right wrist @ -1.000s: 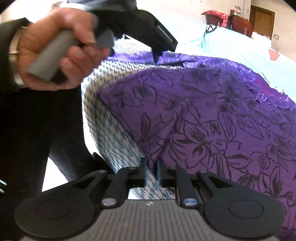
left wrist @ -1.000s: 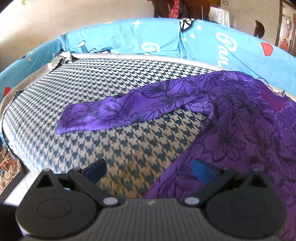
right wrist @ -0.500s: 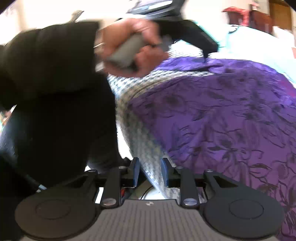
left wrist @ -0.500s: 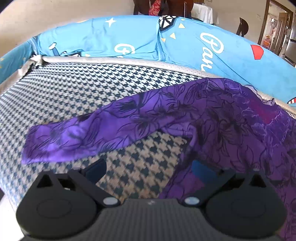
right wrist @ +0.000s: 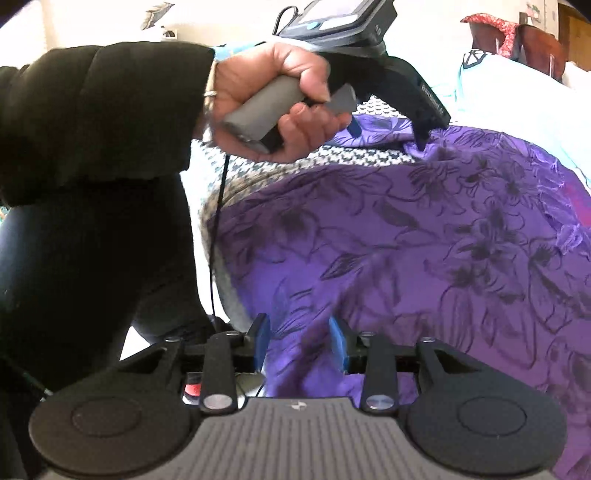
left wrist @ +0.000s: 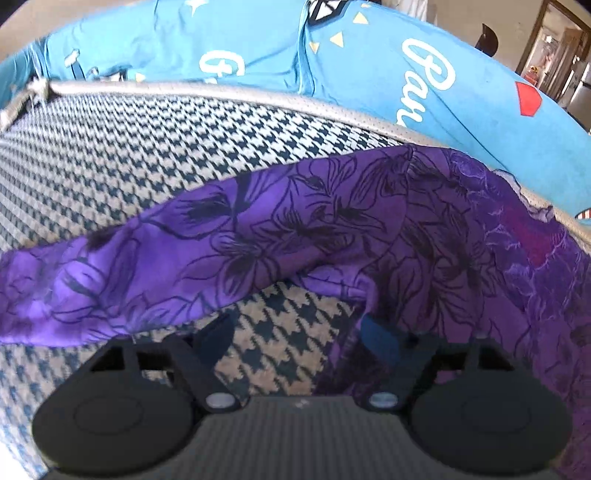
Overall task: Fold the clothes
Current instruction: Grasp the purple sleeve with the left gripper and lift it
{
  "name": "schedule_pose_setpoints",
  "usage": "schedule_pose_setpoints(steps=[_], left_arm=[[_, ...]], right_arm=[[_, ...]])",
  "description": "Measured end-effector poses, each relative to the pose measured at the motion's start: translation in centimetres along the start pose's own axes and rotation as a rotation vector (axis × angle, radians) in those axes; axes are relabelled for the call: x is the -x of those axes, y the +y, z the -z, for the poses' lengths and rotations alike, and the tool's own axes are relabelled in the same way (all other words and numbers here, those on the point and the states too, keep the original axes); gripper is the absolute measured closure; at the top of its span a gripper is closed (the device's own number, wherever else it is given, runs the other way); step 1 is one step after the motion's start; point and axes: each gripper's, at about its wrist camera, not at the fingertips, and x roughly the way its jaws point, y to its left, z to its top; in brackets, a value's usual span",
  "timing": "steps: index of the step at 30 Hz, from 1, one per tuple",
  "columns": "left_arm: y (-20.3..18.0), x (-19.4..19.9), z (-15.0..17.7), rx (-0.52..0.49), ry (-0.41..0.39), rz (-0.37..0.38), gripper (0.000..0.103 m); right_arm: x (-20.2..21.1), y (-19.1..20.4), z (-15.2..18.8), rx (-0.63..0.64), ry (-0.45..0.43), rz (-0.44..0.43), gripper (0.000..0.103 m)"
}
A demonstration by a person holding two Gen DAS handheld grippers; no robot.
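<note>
A purple garment (left wrist: 295, 221) with a black flower print lies on a houndstooth cover (left wrist: 147, 147). One sleeve (left wrist: 110, 273) stretches out to the left. My left gripper (left wrist: 297, 336) is open and low over the cover, just below where the sleeve joins the body; its right finger (left wrist: 376, 338) touches the cloth. In the right wrist view the garment (right wrist: 424, 240) fills the right half. My right gripper (right wrist: 299, 343) stands open at its near corner with purple cloth between the blue pads (right wrist: 260, 343). A hand (right wrist: 277, 99) holds the left gripper (right wrist: 388, 134) at the far edge.
A bright blue sheet (left wrist: 369, 66) with white lettering lies beyond the cover's grey piping (left wrist: 221, 94). A black sleeve (right wrist: 96, 118) and dark legs fill the left of the right wrist view. A chair with a red cloth (right wrist: 517, 33) stands far back.
My left gripper has moved forward and lower toward the base of the sleeve, staying open. My right gripper has gone from shut to open and now has the garment's near corner between its fingers.
</note>
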Motion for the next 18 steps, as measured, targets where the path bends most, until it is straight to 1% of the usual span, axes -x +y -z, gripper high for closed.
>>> schedule_pose_setpoints(steps=[3, 8, 12, 15, 17, 18], left_arm=[[-0.2, -0.7, -0.6, 0.018, 0.017, 0.024, 0.03], [-0.6, -1.5, -1.1, 0.046, 0.052, 0.076, 0.029], [-1.1, -2.2, -1.2, 0.051, 0.062, 0.081, 0.029], [-1.6, -2.7, -1.3, 0.042, 0.057, 0.062, 0.036], [-2.0, -2.8, -1.4, 0.028, 0.049, 0.041, 0.051], [-2.2, -2.9, -1.4, 0.022, 0.046, 0.035, 0.054]], right_arm=[[-0.6, -1.6, -0.8, -0.011, 0.0, -0.002, 0.065], [-1.3, -3.1, -1.3, -0.046, -0.008, -0.009, 0.065], [-1.3, -3.4, -1.2, -0.067, -0.021, -0.007, 0.065], [-0.9, -3.3, -1.3, -0.08, -0.035, -0.017, 0.064], [-1.0, -3.3, -1.4, -0.082, -0.035, -0.013, 0.064], [-1.0, -3.3, -1.5, -0.083, -0.036, -0.01, 0.064]])
